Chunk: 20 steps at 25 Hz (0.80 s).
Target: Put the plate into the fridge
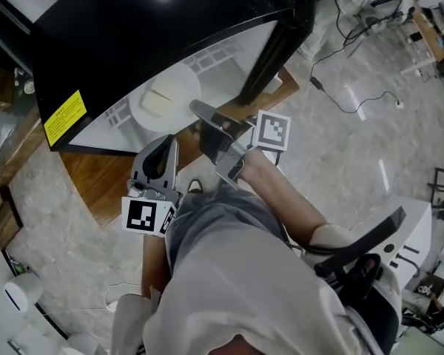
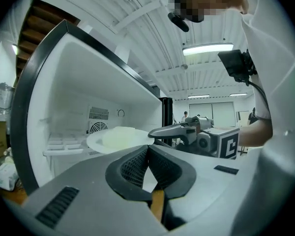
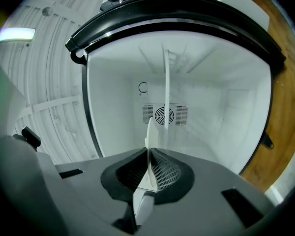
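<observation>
My right gripper grasps the round white plate by its rim, inside the fridge opening. The fridge walls are well apart from it. My left gripper is clenched, empty.

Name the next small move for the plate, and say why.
Probably ease the right gripper forward, so the plate comes fully over the shelf inside the fridge. Its jaws are clamped on the plate's rim, and the plate hangs near the open front, seemingly just above shelf level. The left gripper is shut and empty.
</observation>
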Motion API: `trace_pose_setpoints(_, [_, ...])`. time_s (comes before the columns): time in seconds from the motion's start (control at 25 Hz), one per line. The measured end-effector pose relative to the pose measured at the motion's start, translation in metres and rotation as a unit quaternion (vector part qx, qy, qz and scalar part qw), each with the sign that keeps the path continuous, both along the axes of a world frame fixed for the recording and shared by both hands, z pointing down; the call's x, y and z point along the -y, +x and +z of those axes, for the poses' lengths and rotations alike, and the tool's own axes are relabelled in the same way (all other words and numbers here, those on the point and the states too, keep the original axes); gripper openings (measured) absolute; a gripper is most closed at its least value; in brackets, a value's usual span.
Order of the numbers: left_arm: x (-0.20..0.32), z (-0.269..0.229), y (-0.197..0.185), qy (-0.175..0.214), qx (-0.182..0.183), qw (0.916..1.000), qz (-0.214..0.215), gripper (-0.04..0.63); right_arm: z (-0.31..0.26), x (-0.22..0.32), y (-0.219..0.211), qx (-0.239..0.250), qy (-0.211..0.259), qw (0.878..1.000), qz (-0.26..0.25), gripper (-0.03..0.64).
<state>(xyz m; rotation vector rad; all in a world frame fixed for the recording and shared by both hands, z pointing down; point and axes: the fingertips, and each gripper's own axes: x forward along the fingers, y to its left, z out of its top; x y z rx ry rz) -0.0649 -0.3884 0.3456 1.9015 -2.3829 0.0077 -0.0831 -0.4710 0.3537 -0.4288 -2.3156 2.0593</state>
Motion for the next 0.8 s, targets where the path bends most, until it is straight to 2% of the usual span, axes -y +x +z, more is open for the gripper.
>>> trace_pose_setpoints(0.2, [0.010, 0.007, -0.011, 0.008, -0.020, 0.9994, -0.027, 0.018, 0.007, 0.005, -0.006, -0.020, -0.011, 1.000, 0.000, 0.025])
trace_pose_setpoints(0.4, [0.021, 0.011, -0.014, 0.000, -0.012, 0.9992, -0.037, 0.018, 0.013, 0.010, -0.011, -0.033, -0.019, 0.999, 0.004, 0.023])
trace_pose_setpoints(0.6, [0.035, 0.009, -0.006, -0.017, 0.032, 0.9989, -0.030, 0.018, 0.015, 0.002, -0.018, -0.045, 0.003, 0.999, -0.014, 0.023])
trace_pose_setpoints(0.72, [0.042, 0.010, -0.007, -0.018, 0.033, 0.9986, -0.036, 0.018, 0.015, 0.000, -0.023, -0.044, -0.008, 0.999, -0.024, 0.023])
trace_pose_setpoints(0.8, [0.046, 0.013, -0.010, -0.026, 0.047, 0.9976, -0.043, 0.018, 0.015, 0.003, -0.026, -0.042, -0.015, 0.999, -0.029, 0.023])
